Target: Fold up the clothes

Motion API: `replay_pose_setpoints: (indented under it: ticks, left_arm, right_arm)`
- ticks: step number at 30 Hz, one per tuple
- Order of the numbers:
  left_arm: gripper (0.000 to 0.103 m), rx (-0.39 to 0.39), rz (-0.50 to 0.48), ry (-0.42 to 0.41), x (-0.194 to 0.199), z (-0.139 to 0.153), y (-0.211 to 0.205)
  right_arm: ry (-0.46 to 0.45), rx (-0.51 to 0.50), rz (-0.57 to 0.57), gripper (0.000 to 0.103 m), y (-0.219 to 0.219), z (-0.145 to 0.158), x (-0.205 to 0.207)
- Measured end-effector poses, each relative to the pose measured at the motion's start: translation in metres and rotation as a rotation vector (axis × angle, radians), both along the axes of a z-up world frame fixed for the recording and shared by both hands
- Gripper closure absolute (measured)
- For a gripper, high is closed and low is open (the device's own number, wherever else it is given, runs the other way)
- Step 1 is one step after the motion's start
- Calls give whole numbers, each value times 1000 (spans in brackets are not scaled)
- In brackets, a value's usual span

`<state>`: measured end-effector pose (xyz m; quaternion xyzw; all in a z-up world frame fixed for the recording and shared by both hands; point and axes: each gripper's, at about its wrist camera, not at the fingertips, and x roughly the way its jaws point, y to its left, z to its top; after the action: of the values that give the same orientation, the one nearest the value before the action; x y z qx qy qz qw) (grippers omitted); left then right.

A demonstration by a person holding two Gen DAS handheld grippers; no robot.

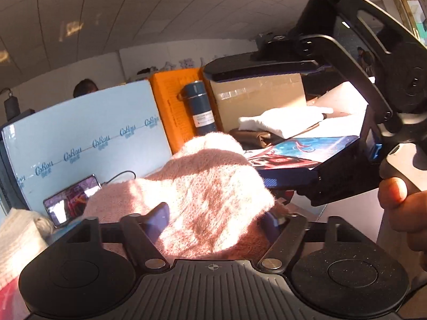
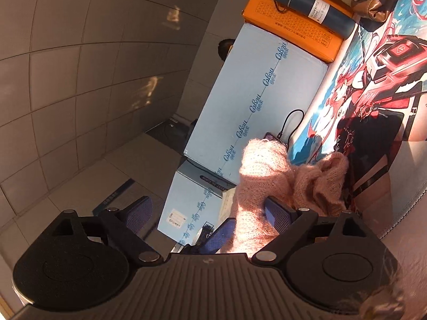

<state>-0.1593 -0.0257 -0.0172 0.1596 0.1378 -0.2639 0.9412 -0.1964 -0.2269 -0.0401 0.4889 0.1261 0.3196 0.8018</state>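
Observation:
A fuzzy pink sweater [image 1: 210, 181] is bunched up in sunlight between the blue pads of my left gripper [image 1: 214, 213], which is shut on it. In the right wrist view the same pink sweater [image 2: 267, 176] hangs in a heap over the edge of the printed desk mat [image 2: 373, 85]. My right gripper [image 2: 206, 205] stands wide open; the knit brushes its right finger [image 2: 277, 213] and no pad presses on it. A blue pad of the left gripper [image 2: 218, 236] shows low between those fingers. From the left wrist view the right gripper [image 1: 236, 125] hovers above and to the right, held by a hand [image 1: 400, 200].
A light blue lettered box [image 1: 88, 133], an orange box [image 1: 173, 106] with a dark blue bottle [image 1: 200, 106] and a cardboard box [image 1: 256, 96] line the back. A phone on a cable [image 1: 69, 200], white folded cloth [image 1: 283, 120] and brown pouch [image 1: 250, 136] lie nearby. A person's head [image 1: 85, 86] shows behind.

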Motion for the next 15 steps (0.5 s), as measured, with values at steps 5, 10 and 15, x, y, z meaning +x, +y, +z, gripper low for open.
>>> replay_pose_setpoints:
  ticks: [5,10,15]
  left_arm:
    - [84,-132,57,22,11,6,34]
    - [84,-250,144,-17,3,17,68]
    - [86,-275,250,-81,4,27,91]
  right_arm:
    - [62,-135,-151,6,-9,0,3]
    - [160,-314,-204,5,5,-4,23]
    - [199,-550,-246,55,40,2,44]
